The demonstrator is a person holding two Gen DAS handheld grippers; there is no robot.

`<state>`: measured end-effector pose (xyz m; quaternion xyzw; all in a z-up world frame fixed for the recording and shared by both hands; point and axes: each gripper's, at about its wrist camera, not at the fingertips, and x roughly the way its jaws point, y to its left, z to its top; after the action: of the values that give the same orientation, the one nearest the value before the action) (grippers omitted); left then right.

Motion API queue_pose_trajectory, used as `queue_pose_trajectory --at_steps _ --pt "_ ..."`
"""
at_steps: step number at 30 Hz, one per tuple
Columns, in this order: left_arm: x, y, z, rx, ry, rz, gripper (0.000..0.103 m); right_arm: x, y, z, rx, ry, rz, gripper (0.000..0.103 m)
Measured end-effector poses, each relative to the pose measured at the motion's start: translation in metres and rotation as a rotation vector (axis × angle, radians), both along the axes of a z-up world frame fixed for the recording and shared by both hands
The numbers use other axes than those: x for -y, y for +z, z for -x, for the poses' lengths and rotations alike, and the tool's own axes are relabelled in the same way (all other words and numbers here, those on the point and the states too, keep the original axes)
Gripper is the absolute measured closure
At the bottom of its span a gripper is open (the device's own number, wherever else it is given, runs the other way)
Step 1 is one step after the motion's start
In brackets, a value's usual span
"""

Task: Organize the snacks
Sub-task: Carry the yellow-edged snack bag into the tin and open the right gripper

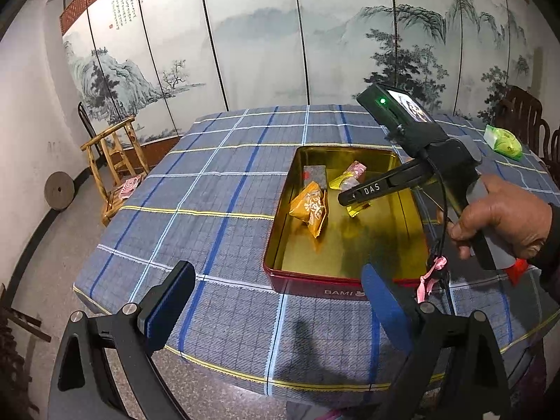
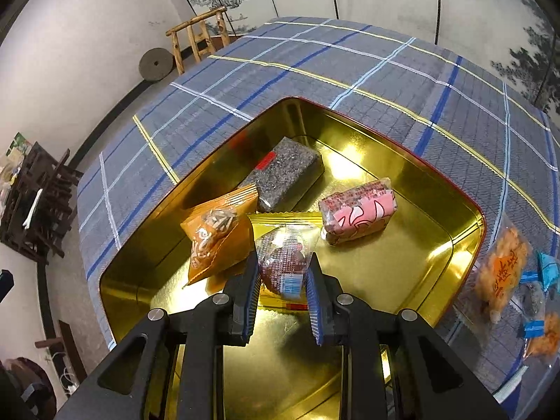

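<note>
Four wrapped snacks lie in gold-lined rectangular tin point(image 2: 413, 266). Right gripper point(image 2: 284, 292) pinches yellow-edged clear-wrapped brown cake point(image 2: 285, 262): light, crinkly, slippery; grip mid-body. Left gripper point(image 1: 276, 311) hangs spread, empty.

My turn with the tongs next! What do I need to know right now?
Left tongs: open, empty, hovering over the table's near edge.
Right tongs: inside the gold tin, closed around the round brown snack in the yellow-edged wrapper.
Done: orange packet, grey block and pink packet lie in the tin.
Left: release that snack, then fetch the packets outside the tin's right side and the green packet.
</note>
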<state>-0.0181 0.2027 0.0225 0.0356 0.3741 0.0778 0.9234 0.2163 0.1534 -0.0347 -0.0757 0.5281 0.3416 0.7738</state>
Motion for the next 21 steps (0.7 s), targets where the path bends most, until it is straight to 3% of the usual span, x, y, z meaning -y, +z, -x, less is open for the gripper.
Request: queue_pose_trajectory --at_steps 10,14,21 --pt "-0.001 -0.003 0.001 -0.019 0.008 0.009 0.009 -0.003 0.001 -0.001 -0.005 -0.014 -0.015 0.076" --pt "0.0 -0.004 0.0 -0.028 0.007 0.004 0.009 0.0 0.004 0.0 -0.004 -0.026 -0.029 0.07" --pt "-0.002 -0.003 0.001 -0.03 0.013 0.001 0.009 0.02 0.028 0.01 0.027 -0.059 -0.12 0.064"
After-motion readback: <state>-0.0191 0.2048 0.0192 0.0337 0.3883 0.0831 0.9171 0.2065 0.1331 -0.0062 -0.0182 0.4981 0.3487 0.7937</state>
